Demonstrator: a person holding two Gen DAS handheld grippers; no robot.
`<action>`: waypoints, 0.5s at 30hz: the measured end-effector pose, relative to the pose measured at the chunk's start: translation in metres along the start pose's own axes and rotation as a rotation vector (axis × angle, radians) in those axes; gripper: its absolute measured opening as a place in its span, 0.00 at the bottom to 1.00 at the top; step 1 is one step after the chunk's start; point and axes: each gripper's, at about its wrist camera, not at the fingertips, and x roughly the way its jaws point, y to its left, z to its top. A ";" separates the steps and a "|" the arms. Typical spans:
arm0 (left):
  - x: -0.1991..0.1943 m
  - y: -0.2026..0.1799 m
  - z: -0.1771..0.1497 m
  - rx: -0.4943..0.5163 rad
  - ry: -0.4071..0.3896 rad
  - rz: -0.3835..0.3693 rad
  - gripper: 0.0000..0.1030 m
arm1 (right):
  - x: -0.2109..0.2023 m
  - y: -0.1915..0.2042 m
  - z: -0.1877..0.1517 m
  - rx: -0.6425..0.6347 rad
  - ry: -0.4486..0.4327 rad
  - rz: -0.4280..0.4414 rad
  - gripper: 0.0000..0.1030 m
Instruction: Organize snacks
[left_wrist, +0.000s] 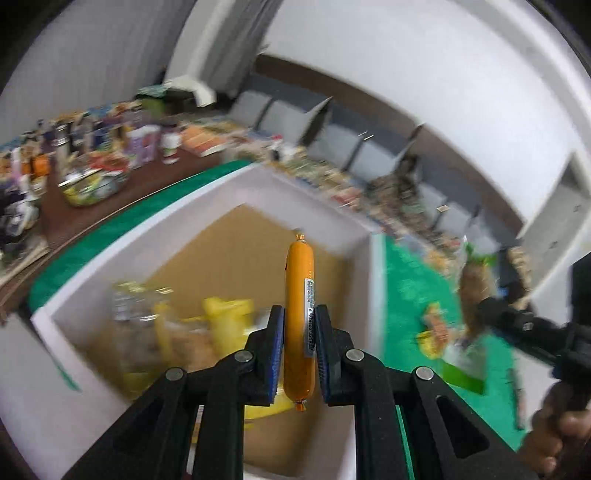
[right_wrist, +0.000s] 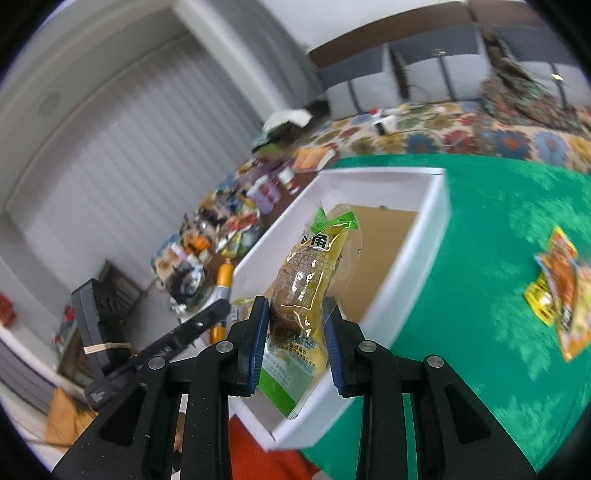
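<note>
Two tongs above the white box (left_wrist: 354, 229): left tongs (left_wrist: 300, 354) grip an orange sausage (left_wrist: 299, 317); right tongs (right_wrist: 295, 339) clamp a green-sealed snack packet (right_wrist: 310, 291).

Office-type meeting room turned data-collection space. Evidence: row of grey chairs (left_wrist: 325, 129) along white wall with dark wood band; vertical blinds (right_wrist: 155, 155); long table under green cloth (right_wrist: 480, 229) and floral cloth (right_wrist: 461, 136); far end crowded with packaged goods (left_wrist: 110, 147); white box (left_wrist: 207, 199) on green cloth.
</note>
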 end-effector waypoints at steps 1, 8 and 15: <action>0.006 0.006 -0.003 -0.006 0.014 0.024 0.32 | 0.014 0.008 0.000 -0.025 0.020 -0.013 0.34; 0.012 0.026 -0.038 -0.069 0.016 0.095 0.91 | 0.028 -0.006 -0.030 -0.068 0.052 -0.143 0.62; 0.005 -0.057 -0.064 -0.018 0.008 -0.049 0.96 | -0.034 -0.143 -0.105 -0.063 0.025 -0.599 0.68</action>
